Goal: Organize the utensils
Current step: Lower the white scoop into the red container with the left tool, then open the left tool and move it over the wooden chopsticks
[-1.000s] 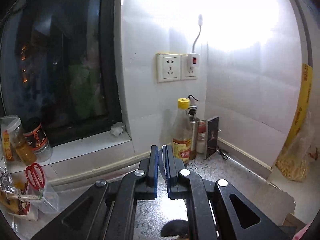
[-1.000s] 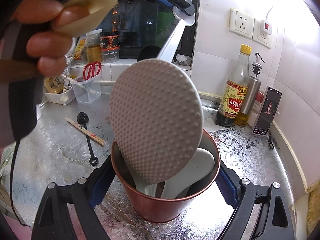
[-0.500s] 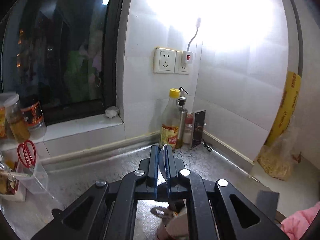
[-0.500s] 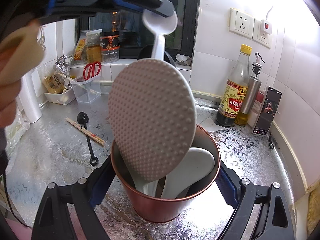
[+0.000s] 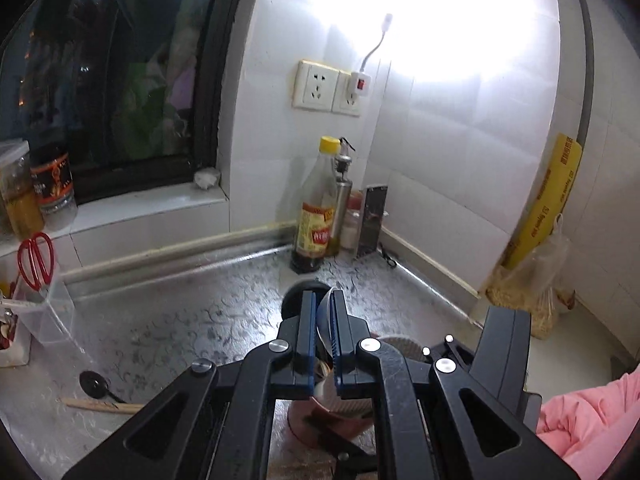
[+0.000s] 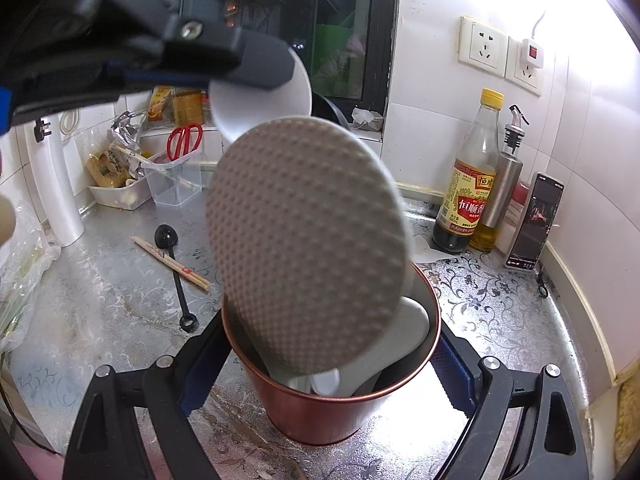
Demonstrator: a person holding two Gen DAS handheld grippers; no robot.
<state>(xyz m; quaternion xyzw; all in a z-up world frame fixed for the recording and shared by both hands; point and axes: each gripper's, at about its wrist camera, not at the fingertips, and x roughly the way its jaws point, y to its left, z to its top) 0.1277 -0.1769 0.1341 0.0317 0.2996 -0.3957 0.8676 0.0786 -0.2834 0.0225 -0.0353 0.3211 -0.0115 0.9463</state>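
Since a second ago the left gripper has come down over the copper cup; it stays clenched on a white spoon, whose bowl now sits just behind the top of the dimpled rice paddle. The right gripper has not shifted, its blue pads pressed to the cup's sides at nine and three o'clock.

Only the right wrist view shows the cup's contents: the paddle leaning toward eleven o'clock, with another white utensil beside it. The left wrist view looks down past its own fingers, so the cup is mostly hidden beneath them, and a pink sleeve shows at four o'clock.

On the patterned silver counter, a black spoon and chopsticks lie at nine o'clock. Farther off, red scissors stand in a clear box. At two o'clock a sauce bottle, an oil dispenser and a phone stand against the white tiled wall below two sockets. A dark window fills the far left.
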